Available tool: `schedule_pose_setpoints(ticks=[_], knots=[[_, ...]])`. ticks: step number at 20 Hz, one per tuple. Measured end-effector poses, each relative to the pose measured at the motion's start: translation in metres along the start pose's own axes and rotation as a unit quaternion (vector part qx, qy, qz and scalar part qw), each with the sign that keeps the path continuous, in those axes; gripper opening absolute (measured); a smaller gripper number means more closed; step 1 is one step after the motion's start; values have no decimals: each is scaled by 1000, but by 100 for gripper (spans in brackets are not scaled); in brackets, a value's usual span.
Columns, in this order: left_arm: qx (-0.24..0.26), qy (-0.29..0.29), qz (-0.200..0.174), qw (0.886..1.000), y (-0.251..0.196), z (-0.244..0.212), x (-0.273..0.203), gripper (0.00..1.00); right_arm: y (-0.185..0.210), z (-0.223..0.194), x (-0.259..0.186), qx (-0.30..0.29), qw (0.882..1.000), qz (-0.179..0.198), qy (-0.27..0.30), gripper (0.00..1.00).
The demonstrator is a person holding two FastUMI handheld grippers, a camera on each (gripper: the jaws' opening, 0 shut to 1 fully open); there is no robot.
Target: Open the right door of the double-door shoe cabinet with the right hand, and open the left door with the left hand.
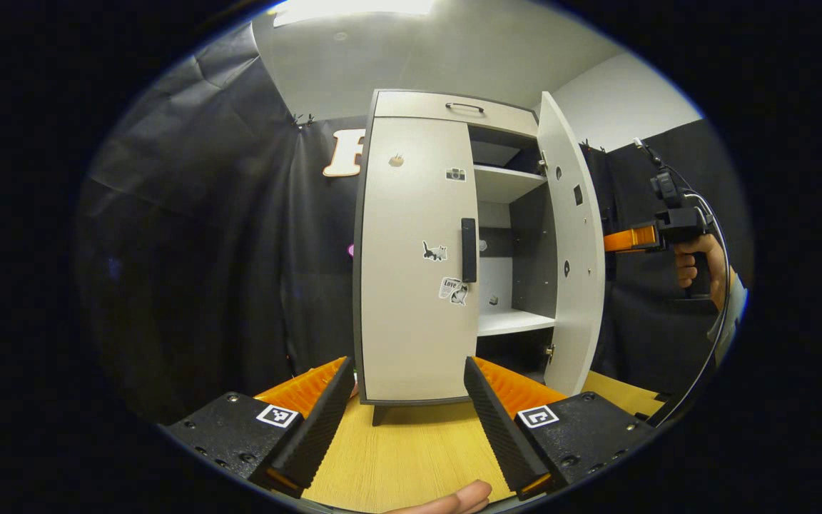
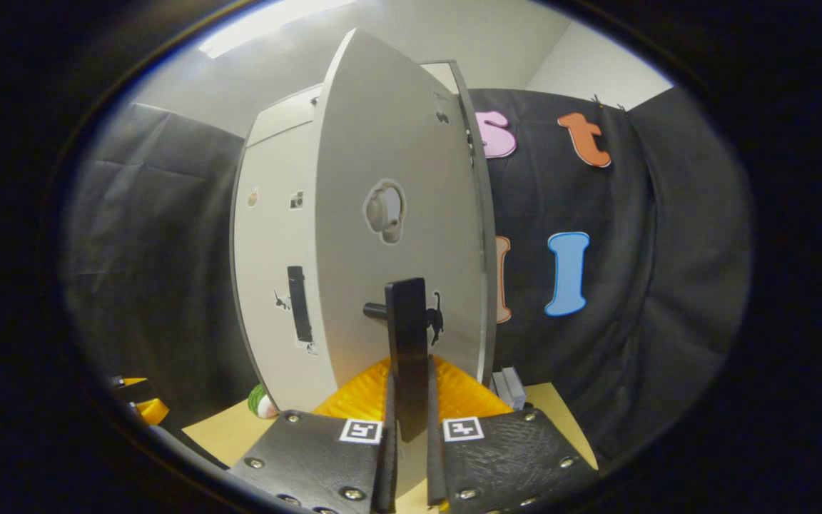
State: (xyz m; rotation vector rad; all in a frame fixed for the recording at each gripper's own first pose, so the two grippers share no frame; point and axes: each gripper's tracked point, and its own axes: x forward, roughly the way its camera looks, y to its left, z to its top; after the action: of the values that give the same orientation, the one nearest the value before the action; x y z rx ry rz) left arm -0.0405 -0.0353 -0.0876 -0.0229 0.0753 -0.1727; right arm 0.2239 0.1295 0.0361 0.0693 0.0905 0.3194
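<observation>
The light grey shoe cabinet (image 1: 418,107) stands on a wooden table. Its left door (image 1: 411,285) is closed, with a black vertical handle (image 1: 468,250) at its inner edge. My left gripper (image 1: 408,368) is open, a short way in front of that door and below the handle, touching nothing. The right door (image 1: 571,250) is swung open, showing its inner face. In the right gripper view the right door (image 2: 397,178) shows its outer face, and my right gripper (image 2: 409,407) is shut on its black handle (image 2: 407,335). The right gripper's orange finger (image 1: 625,239) pokes out past the door's edge, held by a hand (image 1: 696,264).
White shelves (image 1: 514,321) show inside the cabinet, and a drawer with a handle (image 1: 464,107) runs along the top. The wooden tabletop (image 1: 404,457) runs under the gripper. A small green and white object (image 2: 262,403) and a small grey box (image 2: 509,385) lie by the cabinet's base.
</observation>
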Motion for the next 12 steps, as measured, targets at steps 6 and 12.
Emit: schedule_pose_setpoints(ticks=[6, 12], knots=[[-3, 4, 1, 1000, -1, -4, 3, 96, -40, 6, -5, -3, 998, -60, -17, 4], [4, 6, -4, 1000, -9, -9, 6, 96, -69, 1, -11, 53, 997, -54, -14, 3]])
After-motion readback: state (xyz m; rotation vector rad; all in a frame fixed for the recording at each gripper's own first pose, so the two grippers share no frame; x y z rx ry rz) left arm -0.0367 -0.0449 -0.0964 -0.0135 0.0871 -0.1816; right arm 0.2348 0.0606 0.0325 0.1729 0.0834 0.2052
